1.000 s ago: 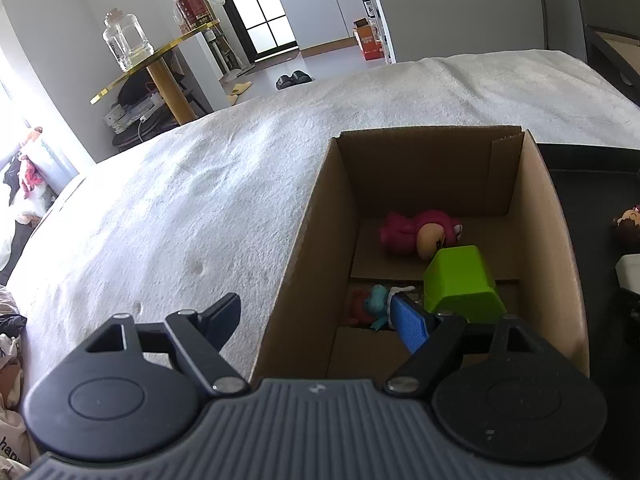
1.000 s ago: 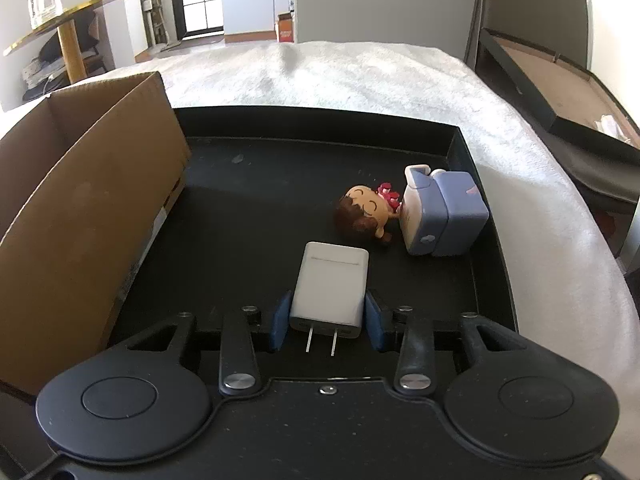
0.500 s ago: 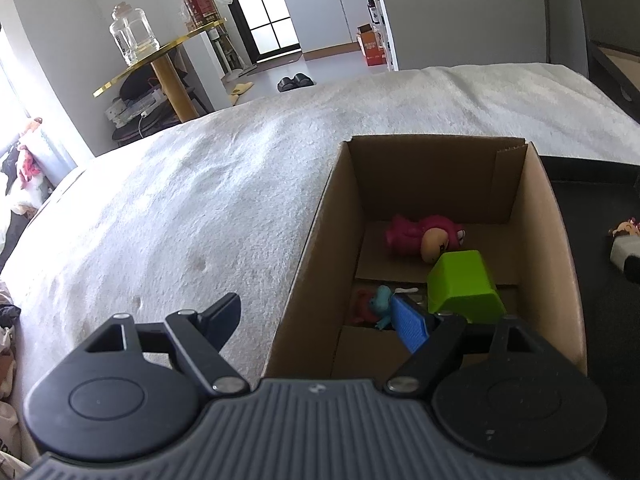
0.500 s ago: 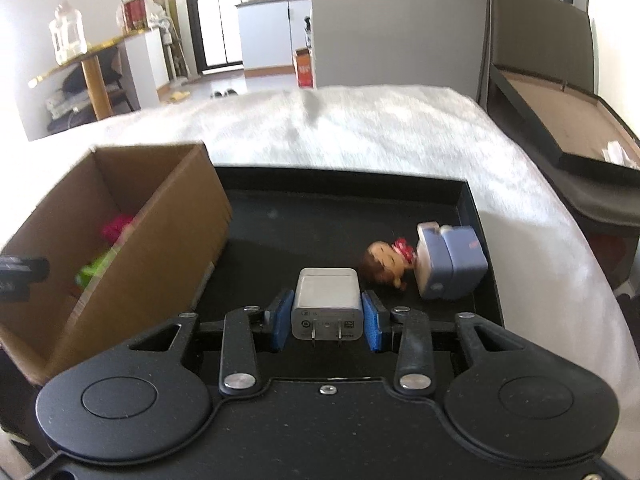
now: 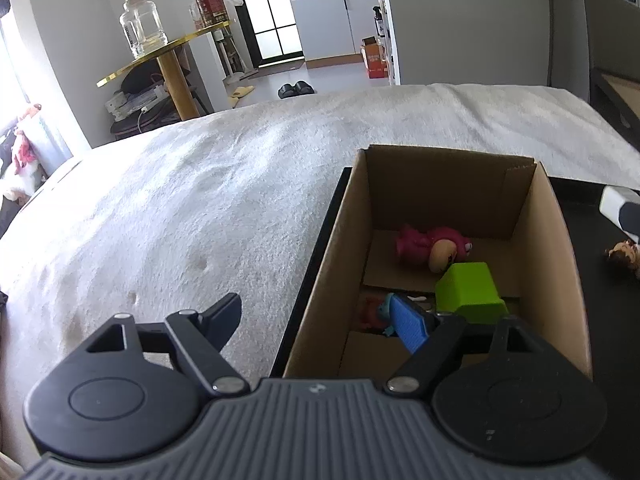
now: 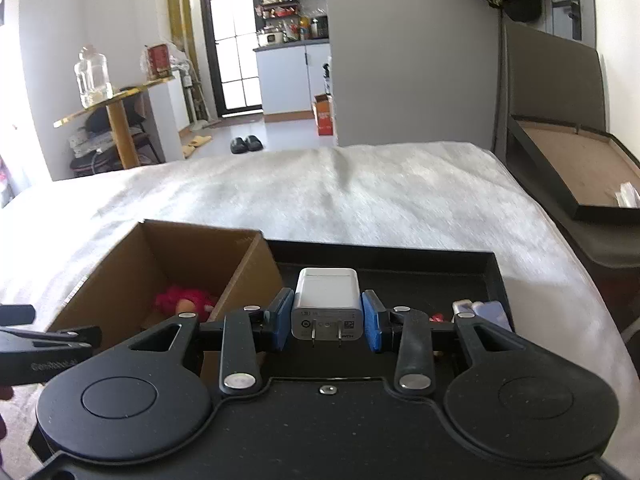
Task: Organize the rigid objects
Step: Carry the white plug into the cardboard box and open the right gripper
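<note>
My right gripper (image 6: 327, 312) is shut on a white plug charger (image 6: 327, 300) and holds it in the air above the black tray (image 6: 490, 264), right of the cardboard box (image 6: 248, 264). The charger's edge shows in the left wrist view (image 5: 618, 208). The box (image 5: 560, 240) holds a pink doll (image 5: 430, 246), a green block (image 5: 470, 288) and a small red and teal toy (image 5: 376, 312). My left gripper (image 5: 320, 320) is open and empty, straddling the box's left wall near its front corner. A brown-haired figurine (image 5: 624, 254) lies on the tray beside a lilac block (image 6: 486, 312).
The tray and box rest on a white fluffy cover (image 5: 200, 208). A gold round side table (image 5: 168, 52) with a glass jar stands far left. A dark bed frame (image 6: 560, 160) lies to the right. Slippers (image 6: 246, 143) sit on the floor beyond.
My right gripper has lifted the charger off the tray and risen, tilting up so the box interior shows. My left gripper has drawn back slightly and stays open.
</note>
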Tool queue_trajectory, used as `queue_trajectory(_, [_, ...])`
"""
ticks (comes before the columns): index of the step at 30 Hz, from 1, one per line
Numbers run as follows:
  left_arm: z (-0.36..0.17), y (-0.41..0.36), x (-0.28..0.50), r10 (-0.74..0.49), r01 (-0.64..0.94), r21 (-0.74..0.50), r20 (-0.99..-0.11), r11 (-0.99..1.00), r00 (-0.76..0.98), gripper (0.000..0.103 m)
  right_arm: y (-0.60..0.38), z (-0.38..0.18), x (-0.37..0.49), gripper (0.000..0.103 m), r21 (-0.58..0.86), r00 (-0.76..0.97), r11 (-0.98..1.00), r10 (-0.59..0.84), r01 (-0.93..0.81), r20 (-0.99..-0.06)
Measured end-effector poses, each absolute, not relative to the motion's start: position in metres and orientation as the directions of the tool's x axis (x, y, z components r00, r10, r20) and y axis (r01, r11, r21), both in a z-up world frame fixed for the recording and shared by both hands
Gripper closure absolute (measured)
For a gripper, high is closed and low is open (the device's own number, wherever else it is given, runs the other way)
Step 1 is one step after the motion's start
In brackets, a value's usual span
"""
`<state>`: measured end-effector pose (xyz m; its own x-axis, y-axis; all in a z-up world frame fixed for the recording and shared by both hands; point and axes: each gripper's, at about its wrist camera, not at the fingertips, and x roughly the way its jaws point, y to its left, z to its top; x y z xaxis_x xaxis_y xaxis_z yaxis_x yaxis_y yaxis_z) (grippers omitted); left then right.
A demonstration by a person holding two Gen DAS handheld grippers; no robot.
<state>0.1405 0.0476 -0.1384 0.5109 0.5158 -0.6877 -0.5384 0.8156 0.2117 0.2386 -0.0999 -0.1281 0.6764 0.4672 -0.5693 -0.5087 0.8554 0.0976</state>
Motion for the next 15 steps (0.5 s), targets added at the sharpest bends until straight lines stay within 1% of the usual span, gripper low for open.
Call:
queue_trajectory(3, [-0.139,0.048,0.139,0.508,-0.531,0.205,-0.685,0.822,0.523,0.028,-0.094,-0.122,0.234,0.067,0.1,0.675,0.842,0.49,-0.53,-0.551])
queue_trajectory(4, [-0.139,0.048,0.138,0.51,-0.53,0.207,-0.681,0.823,0.526,0.034,-0.092,-0.12,0.233,0.067,0.1,0.675,0.839,0.495,-0.535,-0.547])
queue_trajectory(5, [-0.139,0.049,0.138,0.511,-0.529,0.208,-0.679,0.823,0.527,0.037,-0.089,-0.117,0.231,0.067,0.099,0.676,0.836,0.501,-0.54,-0.541])
queue_trajectory(7, [-0.139,0.051,0.137,0.506,-0.532,0.199,-0.683,0.823,0.527,0.05,-0.085,-0.114,0.229,0.067,0.101,0.674,0.828,0.514,-0.551,-0.53])
queue_trajectory(8, [-0.139,0.052,0.136,0.501,-0.532,0.193,-0.686,0.824,0.527,0.053,-0.082,-0.112,0.228,0.067,0.102,0.674,0.824,0.521,-0.558,-0.524])
queue_trajectory(10, [-0.14,0.054,0.135,0.492,-0.528,0.185,-0.691,0.828,0.529,0.065,-0.078,-0.109,0.226,0.067,0.104,0.672,0.816,0.534,-0.569,-0.513])
queue_trajectory(15, [-0.141,0.061,0.13,0.48,-0.534,0.159,-0.691,0.831,0.541,0.077,-0.065,-0.106,0.219,0.067,0.099,0.655,0.788,0.568,-0.607,-0.498])
